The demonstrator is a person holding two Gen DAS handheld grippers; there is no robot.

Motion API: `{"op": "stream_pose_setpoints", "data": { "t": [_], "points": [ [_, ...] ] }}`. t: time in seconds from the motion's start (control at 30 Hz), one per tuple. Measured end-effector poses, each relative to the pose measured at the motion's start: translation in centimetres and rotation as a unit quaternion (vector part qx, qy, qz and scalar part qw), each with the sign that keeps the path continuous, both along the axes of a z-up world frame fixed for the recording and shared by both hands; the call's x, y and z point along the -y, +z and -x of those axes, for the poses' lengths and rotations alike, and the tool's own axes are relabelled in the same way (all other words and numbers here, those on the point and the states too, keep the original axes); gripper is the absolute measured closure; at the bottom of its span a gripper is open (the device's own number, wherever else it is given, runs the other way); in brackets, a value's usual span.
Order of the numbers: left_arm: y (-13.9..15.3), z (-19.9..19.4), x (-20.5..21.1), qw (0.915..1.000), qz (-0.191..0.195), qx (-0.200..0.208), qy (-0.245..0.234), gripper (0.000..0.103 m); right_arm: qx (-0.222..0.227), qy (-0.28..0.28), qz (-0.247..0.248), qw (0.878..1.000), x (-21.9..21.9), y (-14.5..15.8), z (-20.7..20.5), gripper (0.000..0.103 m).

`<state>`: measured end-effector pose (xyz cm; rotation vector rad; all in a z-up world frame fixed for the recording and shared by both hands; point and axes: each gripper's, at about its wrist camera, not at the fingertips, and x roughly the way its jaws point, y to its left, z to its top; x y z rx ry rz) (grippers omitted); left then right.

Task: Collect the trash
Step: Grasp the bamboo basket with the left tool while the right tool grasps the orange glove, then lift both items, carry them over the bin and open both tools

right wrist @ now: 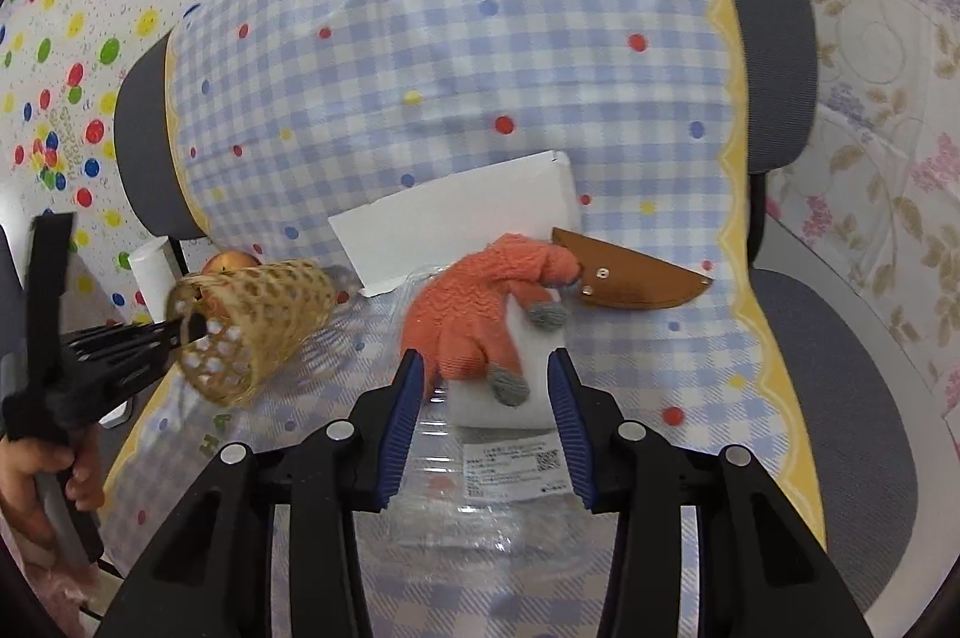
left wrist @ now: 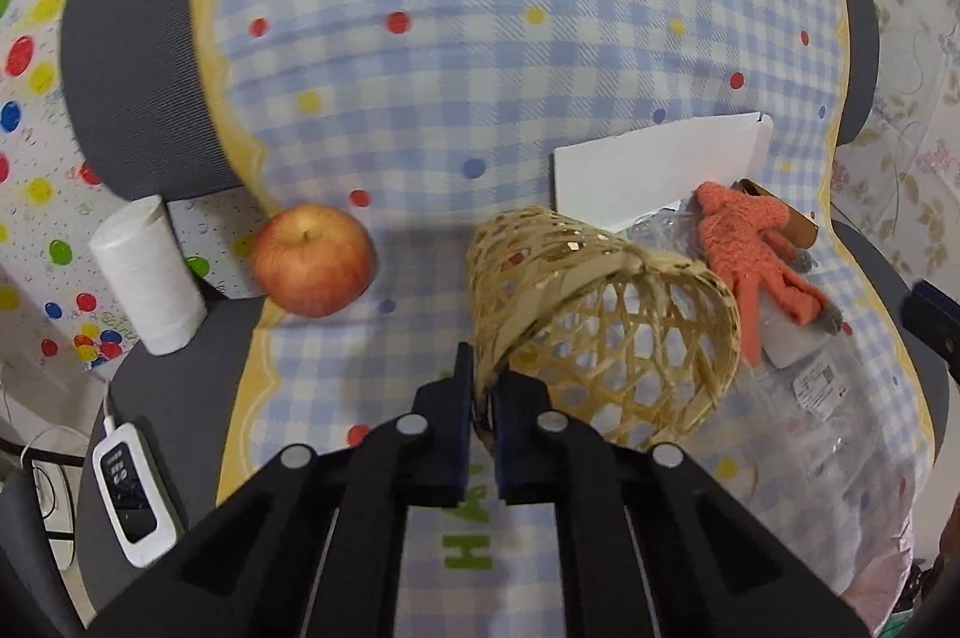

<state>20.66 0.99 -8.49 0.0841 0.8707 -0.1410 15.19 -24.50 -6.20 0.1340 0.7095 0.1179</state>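
A woven bamboo basket [left wrist: 600, 326] lies tipped on its side on the checked cushion [left wrist: 480, 38], its mouth towards me. My left gripper [left wrist: 483, 368] is shut on the basket's rim; the right wrist view shows this gripper [right wrist: 192, 329] and the basket [right wrist: 258, 326] at the left. A clear plastic bottle [right wrist: 480, 506] with a printed label lies on the cushion. My right gripper [right wrist: 486, 368] stands open with the bottle under and between its fingers. Just beyond lie an orange knitted glove [right wrist: 474, 308] and a brown leather sheath [right wrist: 630, 278].
A white flat box [left wrist: 654, 170] leans behind the glove. A red apple [left wrist: 312, 266] and a white paper roll [left wrist: 147, 272] sit at the cushion's left edge. A white remote [left wrist: 129, 494] lies on the grey chair seat. A person's hand [right wrist: 36, 470] holds the left gripper's handle.
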Motion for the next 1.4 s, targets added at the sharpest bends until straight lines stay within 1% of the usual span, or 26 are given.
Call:
{"op": "stream_pose_setpoints", "data": {
  "t": [0.07, 0.17, 0.33, 0.47, 0.5, 0.53, 0.67, 0.7, 0.73, 0.8, 0.87, 0.9, 0.93, 1.07, 1.1, 1.2, 1.3, 1.4],
  "points": [
    [-0.3, 1.1, -0.8, 0.9998, 0.014, 0.012, 0.010, 0.100, -0.009, 0.007, 0.005, 1.000, -0.7, -0.8, -1.2, 0.058],
    [-0.4, 2.4, -2.0, 0.9983, 0.048, 0.024, 0.022, 0.100, -0.030, 0.018, 0.000, 0.999, -1.4, -2.1, -3.3, 0.058],
    [0.0, 3.2, -2.6, 0.9971, 0.060, 0.031, 0.035, 0.100, -0.058, 0.027, 0.010, 0.998, -2.0, -3.6, -6.4, 0.058],
    [0.1, 3.2, -3.0, 0.9965, 0.066, 0.032, 0.039, 0.100, -0.077, 0.029, 0.022, 0.996, -2.3, -4.3, -7.5, 0.059],
    [0.1, 3.3, -3.1, 0.9965, 0.065, 0.033, 0.041, 0.100, -0.082, 0.028, 0.024, 0.996, -2.4, -4.5, -7.7, 0.061],
    [0.1, 3.3, -3.2, 0.9964, 0.066, 0.034, 0.042, 0.100, -0.084, 0.026, 0.028, 0.996, -2.5, -4.6, -7.8, 0.067],
    [0.0, 3.3, -3.2, 0.9963, 0.065, 0.034, 0.045, 0.100, -0.075, 0.022, 0.038, 0.996, -2.7, -4.6, -7.5, 0.081],
    [0.0, 3.3, -3.3, 0.9962, 0.066, 0.034, 0.045, 0.100, -0.071, 0.021, 0.041, 0.996, -2.8, -4.5, -7.4, 0.090],
    [0.1, 3.3, -3.3, 0.9961, 0.066, 0.036, 0.045, 0.100, -0.065, 0.020, 0.046, 0.997, -2.9, -4.3, -7.3, 0.092],
    [0.3, 3.3, -3.3, 0.9960, 0.068, 0.038, 0.045, 0.100, -0.047, 0.018, 0.046, 0.998, -3.0, -3.4, -7.0, 0.093],
    [0.7, 3.3, -3.4, 0.9959, 0.065, 0.044, 0.045, 0.100, -0.017, 0.010, 0.051, 0.998, -2.9, -1.7, -6.5, 0.094],
    [1.2, 3.3, -3.4, 0.9957, 0.063, 0.050, 0.045, 0.100, -0.001, 0.009, 0.046, 0.999, -2.8, -0.5, -6.2, 0.094],
    [1.7, 3.4, -3.5, 0.9953, 0.065, 0.055, 0.045, 0.100, 0.009, 0.008, 0.043, 0.999, -2.8, 0.3, -6.0, 0.094],
    [4.3, 4.0, -4.1, 0.9930, 0.067, 0.086, 0.046, 0.100, 0.066, 0.012, 0.027, 0.997, -2.3, 5.3, -3.7, 0.094],
    [5.2, 4.4, -4.2, 0.9921, 0.068, 0.095, 0.046, 0.100, 0.077, 0.013, 0.021, 0.997, -2.1, 6.5, -3.1, 0.094],
    [6.7, 5.3, -4.4, 0.9907, 0.076, 0.103, 0.047, 0.100, 0.100, 0.019, -0.005, 0.995, -1.8, 9.1, -0.7, 0.094],
    [7.7, 6.5, -4.1, 0.9904, 0.080, 0.105, 0.041, 0.100, 0.115, 0.023, -0.008, 0.993, -2.3, 10.5, 2.1, 0.094],
    [8.4, 7.6, -3.9, 0.9898, 0.083, 0.110, 0.037, 0.100, 0.132, 0.020, -0.016, 0.991, -2.4, 11.3, 4.5, 0.094]
  ]
}}
